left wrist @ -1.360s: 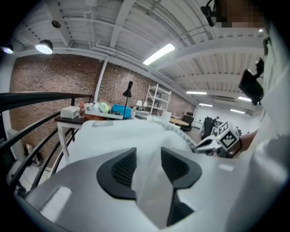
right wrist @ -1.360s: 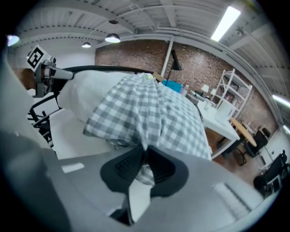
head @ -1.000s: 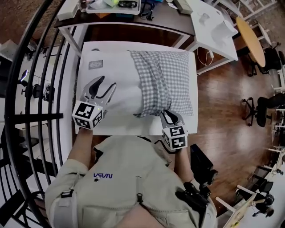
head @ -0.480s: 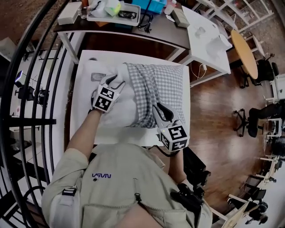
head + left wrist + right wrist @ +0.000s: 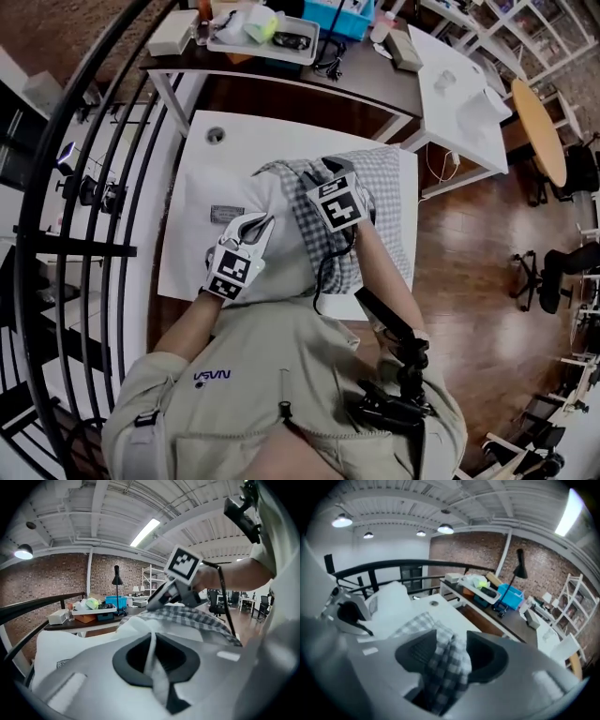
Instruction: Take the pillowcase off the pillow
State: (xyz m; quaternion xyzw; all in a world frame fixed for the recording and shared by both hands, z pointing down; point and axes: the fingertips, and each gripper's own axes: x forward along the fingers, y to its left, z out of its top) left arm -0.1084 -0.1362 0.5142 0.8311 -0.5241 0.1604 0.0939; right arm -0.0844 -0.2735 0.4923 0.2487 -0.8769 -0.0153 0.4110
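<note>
- Slippage is the main risk: the right tongs (image 5: 449, 651) stand wide, having just been opening, with a bunch of the checked pillowcase (image 5: 380, 187) loose between them. A pull before they close would, I judge, leave the cloth behind.
- The left tongs (image 5: 261, 223) are pinched tight on a thin fold of the white pillow (image 5: 281, 217). So small a bite may slip free, and the pillow would then travel with the case.
- The pillowcase lies bunched over the pillow's far right part, on the white tabletop (image 5: 192, 187); the pillow's near left part is bare.
- Count: one pillow, one pillowcase, two tongs, one tabletop.
</note>
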